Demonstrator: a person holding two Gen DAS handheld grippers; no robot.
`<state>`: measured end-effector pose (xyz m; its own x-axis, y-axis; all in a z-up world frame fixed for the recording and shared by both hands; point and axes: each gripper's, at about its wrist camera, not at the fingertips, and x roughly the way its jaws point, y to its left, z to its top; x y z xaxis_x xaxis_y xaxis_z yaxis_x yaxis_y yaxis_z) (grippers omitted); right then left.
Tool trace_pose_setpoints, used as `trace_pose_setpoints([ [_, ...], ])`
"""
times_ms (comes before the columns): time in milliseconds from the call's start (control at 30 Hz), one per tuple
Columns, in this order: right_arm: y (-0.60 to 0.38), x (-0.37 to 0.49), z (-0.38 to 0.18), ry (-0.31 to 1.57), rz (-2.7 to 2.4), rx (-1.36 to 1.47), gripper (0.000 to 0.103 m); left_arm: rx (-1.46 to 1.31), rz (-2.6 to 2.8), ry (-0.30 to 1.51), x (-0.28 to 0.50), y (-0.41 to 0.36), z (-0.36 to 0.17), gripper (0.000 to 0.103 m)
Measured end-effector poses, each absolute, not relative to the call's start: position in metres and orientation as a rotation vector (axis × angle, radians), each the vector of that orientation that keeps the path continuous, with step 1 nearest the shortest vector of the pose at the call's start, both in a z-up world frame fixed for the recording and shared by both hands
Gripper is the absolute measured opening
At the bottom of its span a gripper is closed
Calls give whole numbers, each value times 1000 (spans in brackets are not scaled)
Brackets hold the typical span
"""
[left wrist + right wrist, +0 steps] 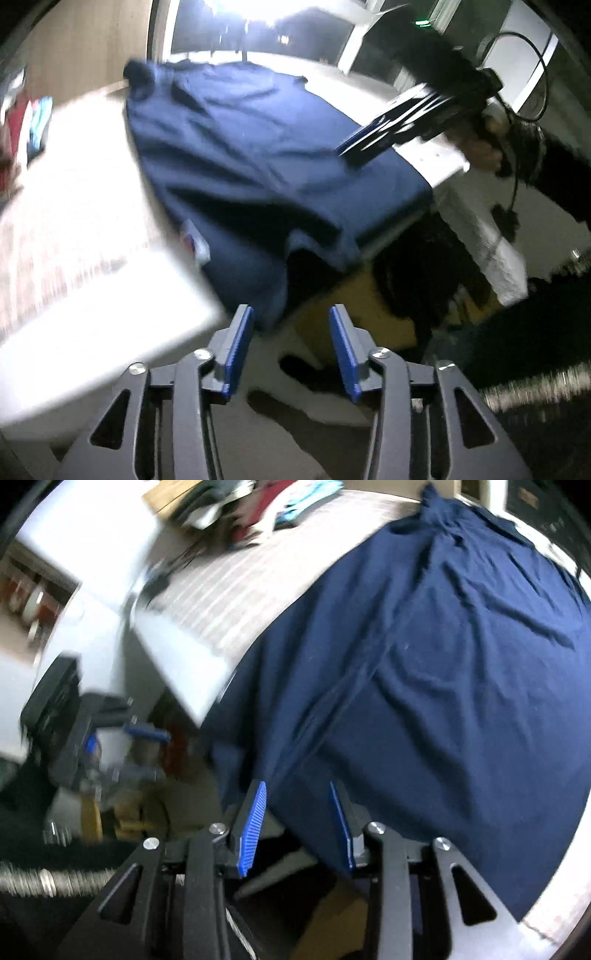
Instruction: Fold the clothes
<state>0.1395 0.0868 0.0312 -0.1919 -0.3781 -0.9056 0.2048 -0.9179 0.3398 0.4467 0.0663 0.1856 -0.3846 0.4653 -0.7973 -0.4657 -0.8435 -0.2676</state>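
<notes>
- navy garment lies spread on the white counter, one edge hanging off;
- left claw spread, empty;
- right claw spread above the garment's edge, pinching nothing

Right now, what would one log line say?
garment: navy, spread on table, edge overhanging | left tongs: open, empty | right tongs: open, over garment

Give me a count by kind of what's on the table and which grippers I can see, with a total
Navy blue garment spread on the table: 1
Pile of mixed clothes at the far end, too blurred to count singly: 1
Grippers: 2, the left gripper and the right gripper, both with jaws apart and nothing between the pads
Total: 4
</notes>
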Motion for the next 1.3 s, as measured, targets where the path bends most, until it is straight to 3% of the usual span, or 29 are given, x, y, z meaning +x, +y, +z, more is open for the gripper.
trace_pose_setpoints([
  [167, 94, 86, 7, -313, -2261, 1728, 35, -1220, 2181, 216, 429, 100, 170, 43],
  [267, 110, 51, -3, -491, -2288, 1724, 35, -1221, 2142, 266, 433, 112, 163, 43],
  [400, 115, 22, -11, -503, -2311, 1752, 32, -1246, 2086, 245, 433, 115, 154, 42],
  [433, 115, 16, -13, -500, -2316, 1757, 13, -1253, 2079, 244, 434, 116, 152, 42],
  [467, 116, 12, -12, -485, -2326, 1763, 3, -1263, 2070, 236, 436, 114, 151, 42],
  [567, 128, 17, 0, -449, -2378, 1765, 3, -1292, 2050, 216, 438, 113, 147, 42],
  [633, 141, 23, 7, -522, -2394, 1751, 6, -1308, 2043, 203, 442, 111, 147, 42],
  [733, 151, 40, 11, -594, -2359, 1790, 42, -1306, 2062, 147, 453, 102, 159, 42],
  [900, 168, 62, 33, -599, -2367, 1751, 42, -1230, 2143, 79, 456, 104, 186, 45],
  [1033, 191, 45, 68, -589, -2400, 1674, 42, -1232, 2243, 33, 421, 116, 186, 59],
  [1233, 235, -26, 152, -466, -2461, 1531, 42, -1475, 2202, -177, 370, 120, 157, 52],
  [1300, 246, -66, 173, -371, -2469, 1501, 44, -1449, 2251, -264, 365, 110, 175, 53],
])
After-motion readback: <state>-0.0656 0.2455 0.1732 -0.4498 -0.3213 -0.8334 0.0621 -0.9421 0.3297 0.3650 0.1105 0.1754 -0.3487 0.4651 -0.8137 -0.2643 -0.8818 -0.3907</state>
